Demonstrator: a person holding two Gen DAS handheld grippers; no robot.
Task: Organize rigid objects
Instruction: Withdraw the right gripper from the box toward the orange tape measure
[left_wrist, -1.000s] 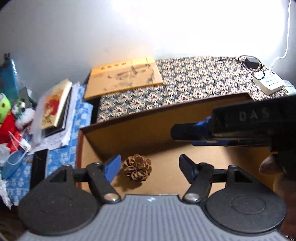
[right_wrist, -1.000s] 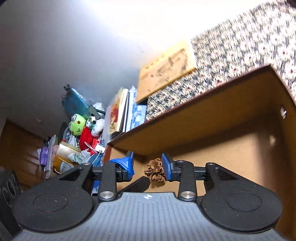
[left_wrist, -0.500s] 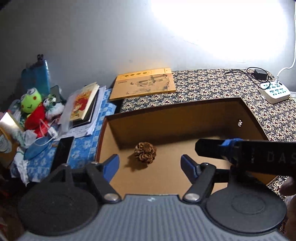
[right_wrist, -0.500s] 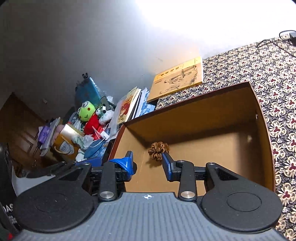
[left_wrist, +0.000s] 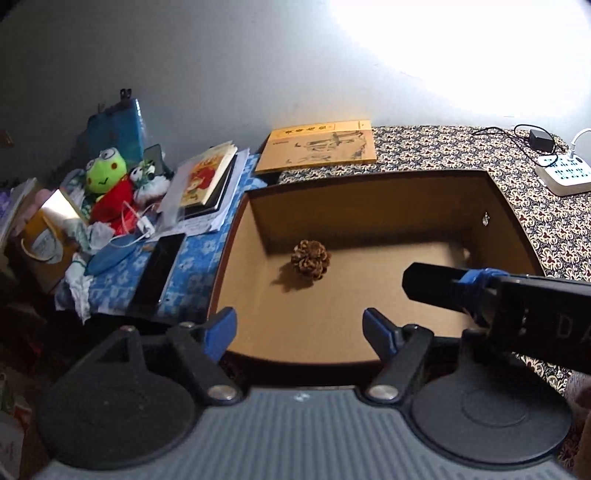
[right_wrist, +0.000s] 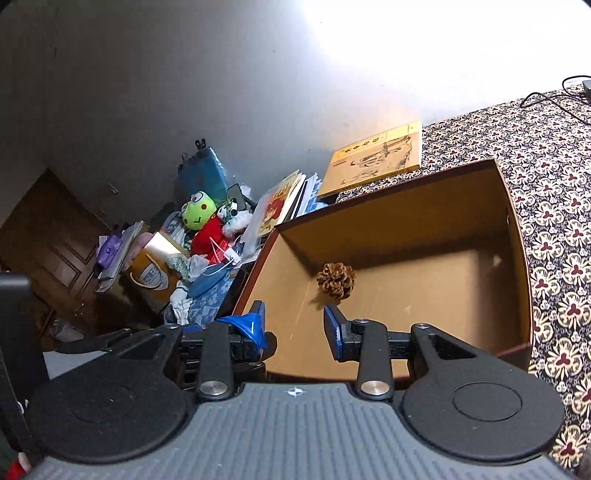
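Note:
A brown pine cone (left_wrist: 310, 258) (right_wrist: 336, 279) lies alone on the floor of an open cardboard box (left_wrist: 369, 192) (right_wrist: 517, 266), near its back left corner. My left gripper (left_wrist: 300, 330) hangs open above the box's front edge with nothing between its blue fingers. My right gripper (right_wrist: 293, 325) is open too, raised above the front left part of the box and empty. In the left wrist view the right gripper's black body (left_wrist: 517, 306) reaches in from the right over the box.
A yellow book (left_wrist: 319, 149) lies behind the box on a patterned cloth (left_wrist: 546, 221). Left of the box sit stacked books (left_wrist: 207, 177), a black phone (left_wrist: 157, 271), a frog plush (left_wrist: 107, 175) and other clutter. A white power strip (left_wrist: 563, 177) is at the far right.
Both grippers have risen and pulled back out of the box, so the whole box now shows. The right gripper let go of the pine cone, which stays on the box floor.

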